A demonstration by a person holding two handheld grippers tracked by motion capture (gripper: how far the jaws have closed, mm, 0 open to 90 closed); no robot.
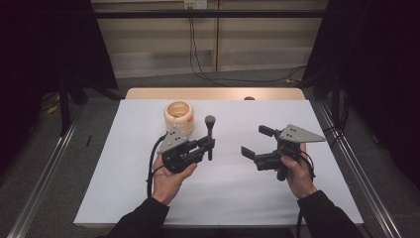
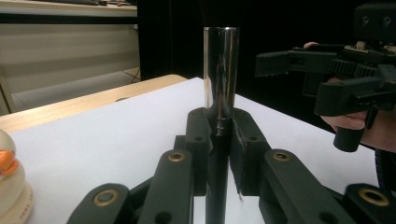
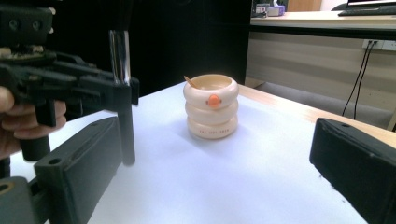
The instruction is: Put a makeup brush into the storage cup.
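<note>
White sheeting covers the table (image 1: pixel 148 198). Above it, the left hand-held gripper (image 1: pixel 210 145) clamps a makeup brush (image 1: pixel 210 134) upright by its handle, near a cream ringed pot (image 1: pixel 179 116). Well apart, the right hand-held gripper (image 1: pixel 256 141) hangs with jaws spread, holding nothing.

Between the left gripper (image 1: pixel 210 144) and right gripper (image 1: pixel 251 148), bare white sheet (image 1: pixel 228 183) lies open. The cream holder (image 1: pixel 179 117) stands close behind the left gripper, blocking passage there.
</note>
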